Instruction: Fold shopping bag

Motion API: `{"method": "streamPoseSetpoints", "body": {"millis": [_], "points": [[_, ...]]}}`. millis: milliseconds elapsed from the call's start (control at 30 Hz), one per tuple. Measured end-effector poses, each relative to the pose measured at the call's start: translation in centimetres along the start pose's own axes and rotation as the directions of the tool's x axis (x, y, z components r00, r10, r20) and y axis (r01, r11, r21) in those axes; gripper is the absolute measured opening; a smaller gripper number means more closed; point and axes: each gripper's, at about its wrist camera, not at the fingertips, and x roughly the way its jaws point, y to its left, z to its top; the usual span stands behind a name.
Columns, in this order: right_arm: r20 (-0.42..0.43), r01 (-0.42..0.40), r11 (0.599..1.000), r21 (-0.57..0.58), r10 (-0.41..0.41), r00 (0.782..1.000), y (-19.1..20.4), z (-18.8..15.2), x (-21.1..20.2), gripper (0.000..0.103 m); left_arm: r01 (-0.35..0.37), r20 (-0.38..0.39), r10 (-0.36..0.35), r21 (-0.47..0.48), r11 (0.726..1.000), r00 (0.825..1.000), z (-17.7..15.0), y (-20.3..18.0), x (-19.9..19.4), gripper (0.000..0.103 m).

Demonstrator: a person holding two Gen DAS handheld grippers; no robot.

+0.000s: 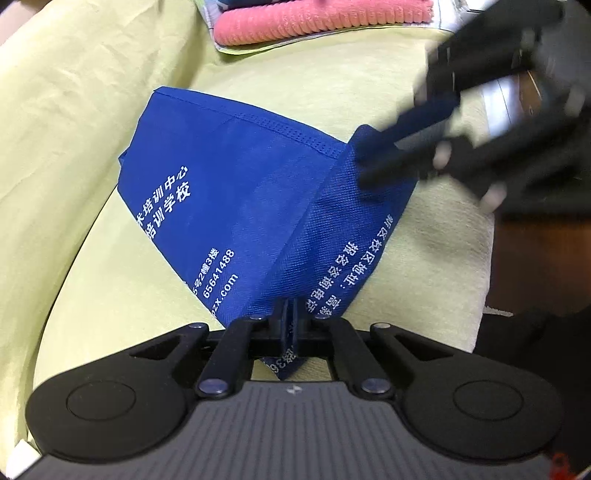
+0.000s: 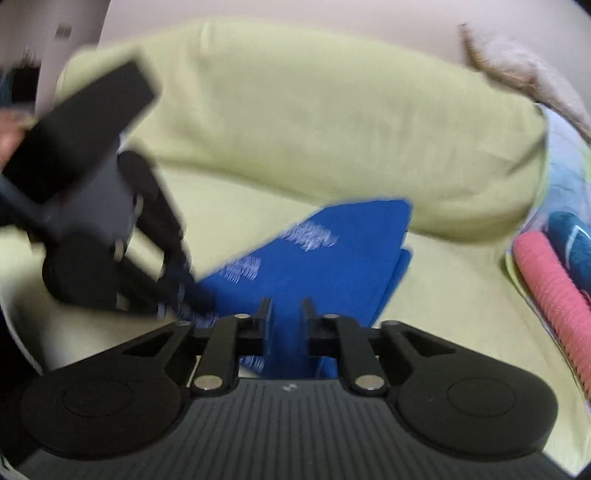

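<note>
A blue non-woven shopping bag [image 1: 236,192] with white printed lettering lies partly lifted over a yellow-green sheet [image 1: 92,280]. My left gripper [image 1: 290,308] is shut on the bag's near corner, and a fabric tip pokes out below the fingers. My right gripper [image 1: 365,166], blurred at the upper right, pinches the bag's far right corner. In the right wrist view the blue bag [image 2: 332,258] fills the narrow gap between the right gripper's [image 2: 286,306] fingers. The left gripper [image 2: 188,295] shows there at the left, clamped on the bag's other corner.
A pink ribbed towel [image 1: 321,22] lies folded at the far edge, and the same towel [image 2: 550,295] shows at the right in the right wrist view. A long yellow-green bolster [image 2: 314,122] runs behind the bag. The sheet's edge [image 1: 487,258] drops off to the dark right.
</note>
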Motion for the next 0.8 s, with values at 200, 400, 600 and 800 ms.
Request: {"method": "streamPoseSetpoints", "body": {"millis": [200, 400, 600, 800], "points": [[-0.108, 0.003, 0.999, 0.039, 0.001, 0.994, -1.1, -1.2, 3.2, 0.005, -0.055, 0.015, 0.055, -0.002, 0.998, 0.998, 0.1, -0.2, -0.1, 0.009], [-0.158, -0.005, 0.997, 0.082, 0.018, 0.987, -2.0, -0.7, 3.5, 0.006, -0.11, 0.048, 0.11, 0.001, 0.994, 0.993, -0.3, -0.8, 0.1, 0.013], [-0.119, -0.102, 0.985, 0.136, 0.118, 0.986, -4.8, 0.4, 1.9, 0.022, -0.116, 0.064, 0.115, 0.007, 0.993, 0.991, -0.7, -1.3, 0.2, 0.008], [-0.118, -0.252, 0.933, 0.256, 0.289, 0.95, -10.0, 1.1, 5.2, 0.032, -0.125, 0.082, 0.125, -0.009, 0.992, 0.989, -1.0, -1.5, 0.4, 0.007]]}}
